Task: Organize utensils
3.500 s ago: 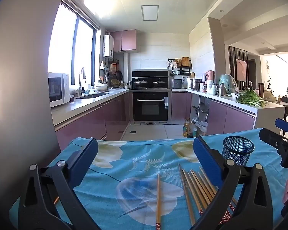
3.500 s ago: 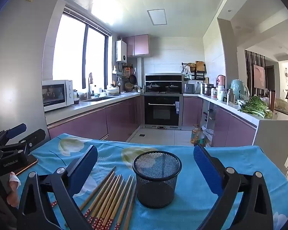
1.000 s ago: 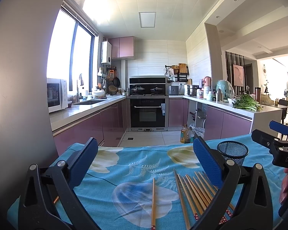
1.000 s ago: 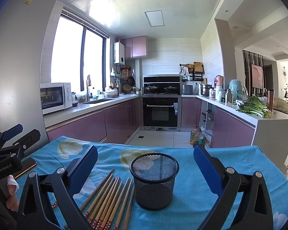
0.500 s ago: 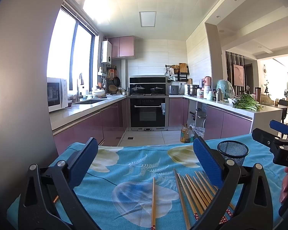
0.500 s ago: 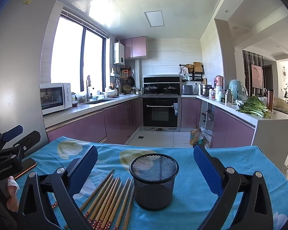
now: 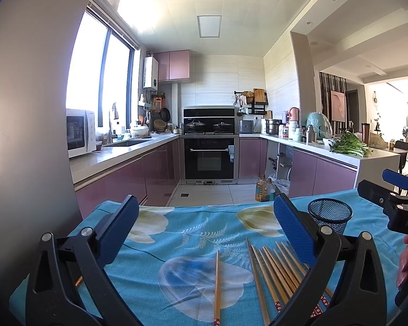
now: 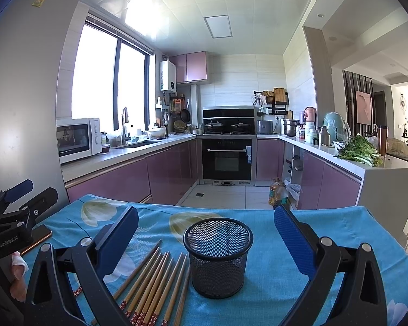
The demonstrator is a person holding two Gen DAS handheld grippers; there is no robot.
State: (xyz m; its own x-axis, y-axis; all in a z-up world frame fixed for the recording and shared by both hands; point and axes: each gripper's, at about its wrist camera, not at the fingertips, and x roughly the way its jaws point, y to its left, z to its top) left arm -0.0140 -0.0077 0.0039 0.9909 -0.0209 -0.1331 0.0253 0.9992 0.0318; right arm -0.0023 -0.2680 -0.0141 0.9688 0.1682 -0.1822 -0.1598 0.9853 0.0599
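Both tools wide, empty: left tool [image 7: 204,225], right tool [image 8: 205,231]; chopsticks [image 8: 152,282] beside mesh cup [image 8: 218,255].

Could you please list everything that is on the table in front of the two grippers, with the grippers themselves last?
Tablecloth: one, turquoise with pale flower print, covering the table.
Mesh cup: one, black, upright and empty, on the cloth between the right gripper's fingers in its view.
Bundle of chopsticks: several, count unclear, wooden with red patterned ends, lying side by side just left of the cup.
Single chopstick: one, wooden, lying apart to the left of the bundle.
Phone: one, dark with a copper edge, near the table's left edge.
Left gripper: black with blue pads, open, above the chopsticks.
Right gripper: black with blue pads, open, facing the cup.
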